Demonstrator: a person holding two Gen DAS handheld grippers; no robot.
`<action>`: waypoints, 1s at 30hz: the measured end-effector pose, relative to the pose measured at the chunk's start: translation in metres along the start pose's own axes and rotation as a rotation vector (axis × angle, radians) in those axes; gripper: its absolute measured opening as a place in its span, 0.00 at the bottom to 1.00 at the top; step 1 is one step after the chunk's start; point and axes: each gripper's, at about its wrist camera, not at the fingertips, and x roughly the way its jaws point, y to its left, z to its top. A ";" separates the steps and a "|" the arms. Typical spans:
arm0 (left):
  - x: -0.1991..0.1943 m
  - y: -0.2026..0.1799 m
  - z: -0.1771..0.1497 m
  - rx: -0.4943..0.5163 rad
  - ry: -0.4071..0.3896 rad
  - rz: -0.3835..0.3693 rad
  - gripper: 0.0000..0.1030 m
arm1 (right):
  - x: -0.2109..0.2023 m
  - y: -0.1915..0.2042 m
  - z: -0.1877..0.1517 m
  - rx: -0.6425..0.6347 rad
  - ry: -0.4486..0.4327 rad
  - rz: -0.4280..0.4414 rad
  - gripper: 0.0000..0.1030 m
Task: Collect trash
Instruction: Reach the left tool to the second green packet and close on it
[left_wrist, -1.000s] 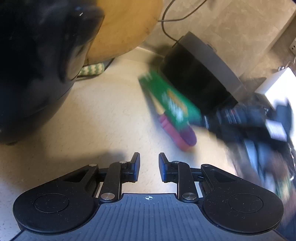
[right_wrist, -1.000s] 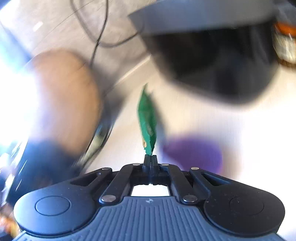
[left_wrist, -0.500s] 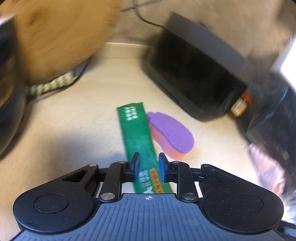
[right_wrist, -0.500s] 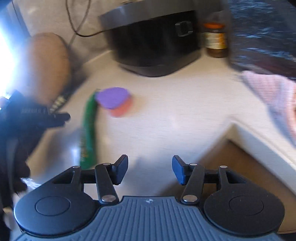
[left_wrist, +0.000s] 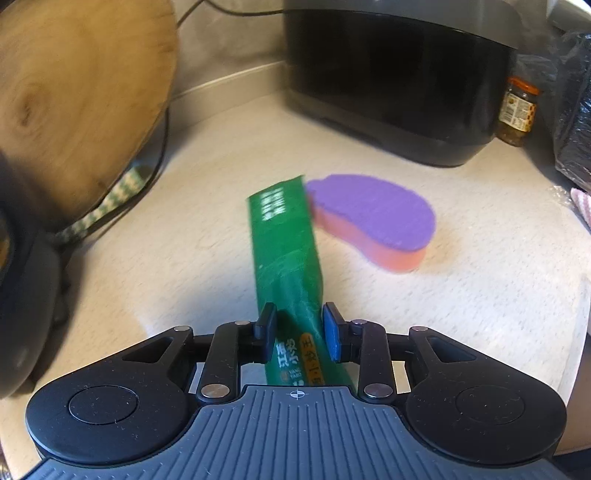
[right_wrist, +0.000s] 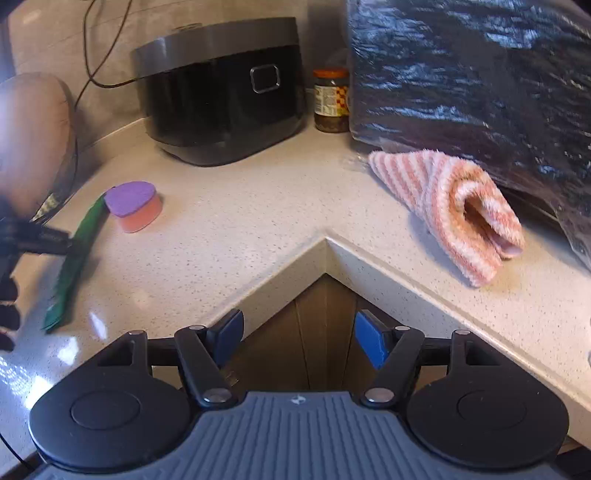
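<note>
A long green snack wrapper (left_wrist: 286, 258) lies on the beige counter (left_wrist: 443, 295), its far end beside a purple-and-orange sponge (left_wrist: 373, 218). My left gripper (left_wrist: 298, 334) is open, its jaws straddling the wrapper's near part without clamping it. In the right wrist view the wrapper (right_wrist: 75, 254) lies at the far left with the left gripper's finger (right_wrist: 44, 240) over it. My right gripper (right_wrist: 298, 338) is wide open and empty, pulled back over the counter's inner corner. A large black trash bag (right_wrist: 480, 74) fills the upper right.
A black rice cooker (right_wrist: 221, 92) stands at the back, with a jar (right_wrist: 330, 99) beside it. A striped pink cloth (right_wrist: 458, 206) lies by the bag. A round wooden board (left_wrist: 74, 92) leans at the left. The counter edge (right_wrist: 325, 240) forms an inner corner.
My right gripper let go of the wrapper, opened wide and pulled back. The wrapper now lies on the counter. My left gripper moved over it, jaws on either side.
</note>
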 end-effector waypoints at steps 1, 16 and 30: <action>-0.002 0.005 -0.002 -0.006 0.002 -0.001 0.32 | 0.001 0.000 0.000 0.000 0.002 0.003 0.66; -0.011 0.034 -0.010 -0.098 -0.039 -0.172 0.32 | 0.010 0.036 0.001 -0.074 0.049 0.067 0.66; 0.001 0.033 -0.021 -0.049 0.010 -0.026 0.47 | 0.016 0.037 0.005 -0.112 0.073 0.058 0.68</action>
